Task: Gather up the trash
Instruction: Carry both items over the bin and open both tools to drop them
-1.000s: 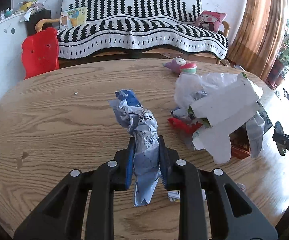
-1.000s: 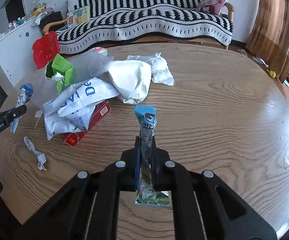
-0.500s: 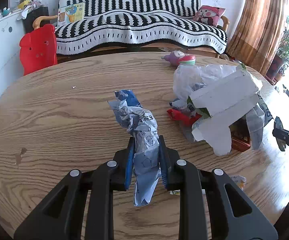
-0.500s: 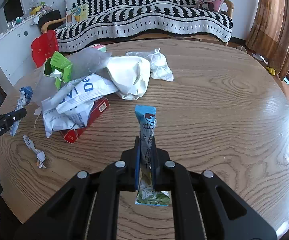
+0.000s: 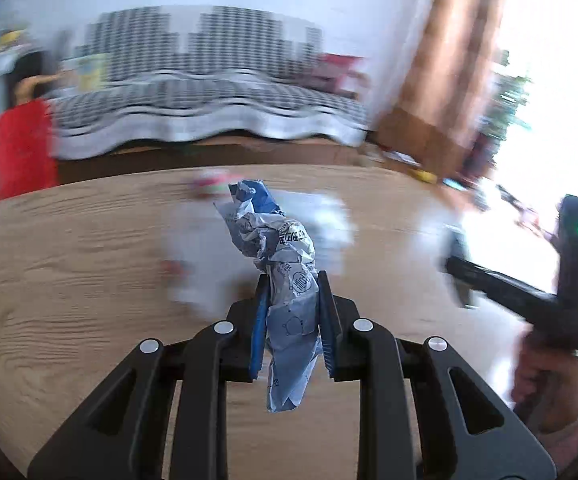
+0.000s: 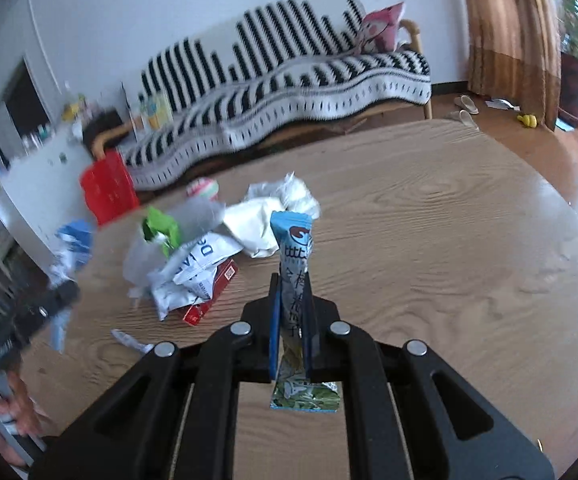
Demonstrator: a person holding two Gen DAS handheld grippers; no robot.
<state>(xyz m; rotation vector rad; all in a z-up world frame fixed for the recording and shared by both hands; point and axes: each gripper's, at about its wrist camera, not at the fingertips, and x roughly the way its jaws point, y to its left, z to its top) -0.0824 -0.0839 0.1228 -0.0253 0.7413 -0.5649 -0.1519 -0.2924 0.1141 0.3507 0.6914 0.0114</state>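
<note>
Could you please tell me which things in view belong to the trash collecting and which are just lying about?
Job: crumpled blue wrapper in left gripper; snack packet in right gripper; trash pile.
Lying about: striped sofa; red chair; toy ball.

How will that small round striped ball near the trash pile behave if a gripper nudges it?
The ball looks round and smooth, so it would probably roll across the wooden table. It seems small, so likely light. Closing pads could squeeze it sideways.

A heap of crumpled white plastic bags and wrappers [image 6: 209, 256] lies on the round wooden table [image 6: 449, 248], the black-and-white striped sofa [image 6: 289, 80] beyond its far edge.
</note>
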